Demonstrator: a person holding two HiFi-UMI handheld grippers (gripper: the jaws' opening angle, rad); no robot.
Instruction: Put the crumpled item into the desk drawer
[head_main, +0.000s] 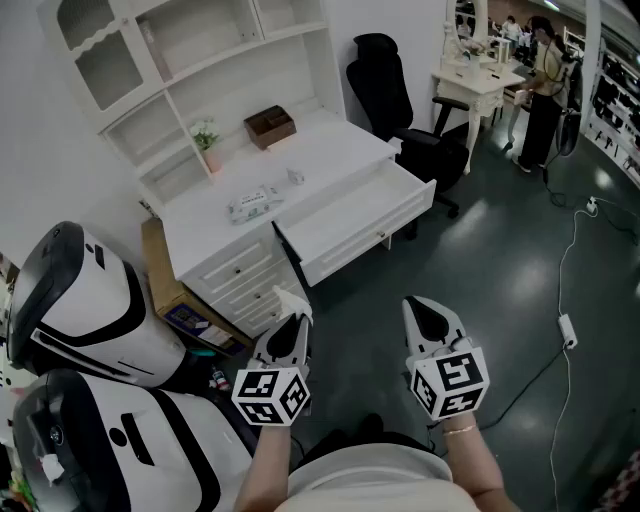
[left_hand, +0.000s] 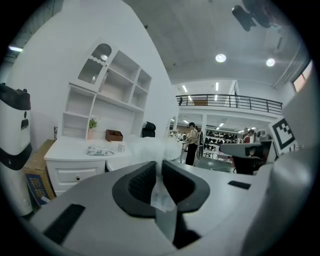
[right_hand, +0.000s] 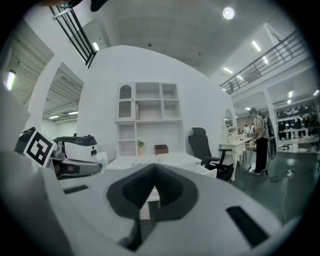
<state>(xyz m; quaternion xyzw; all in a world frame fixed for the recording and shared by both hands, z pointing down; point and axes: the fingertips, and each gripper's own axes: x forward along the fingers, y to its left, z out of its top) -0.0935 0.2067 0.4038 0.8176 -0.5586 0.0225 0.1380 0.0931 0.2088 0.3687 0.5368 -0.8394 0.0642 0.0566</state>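
My left gripper (head_main: 294, 320) is shut on a white crumpled tissue (head_main: 292, 301) that sticks out past its tips. In the left gripper view the tissue (left_hand: 152, 148) bulges above the jaws and a strip of it runs down between the pads. The white desk (head_main: 300, 165) stands ahead, and its top drawer (head_main: 355, 215) is pulled open with nothing visible inside. Both grippers hang over the floor, short of the desk. My right gripper (head_main: 422, 310) sits beside the left one, jaws together and holding nothing; its own view shows the right gripper (right_hand: 152, 170) pointing at the desk.
On the desk top lie a packet (head_main: 253, 203), a brown box (head_main: 270, 125) and a small plant (head_main: 207, 140). A black office chair (head_main: 400, 110) stands right of the drawer. White-and-black machines (head_main: 90, 300) and a cardboard box (head_main: 165, 280) crowd the left. A cable (head_main: 560, 320) crosses the floor.
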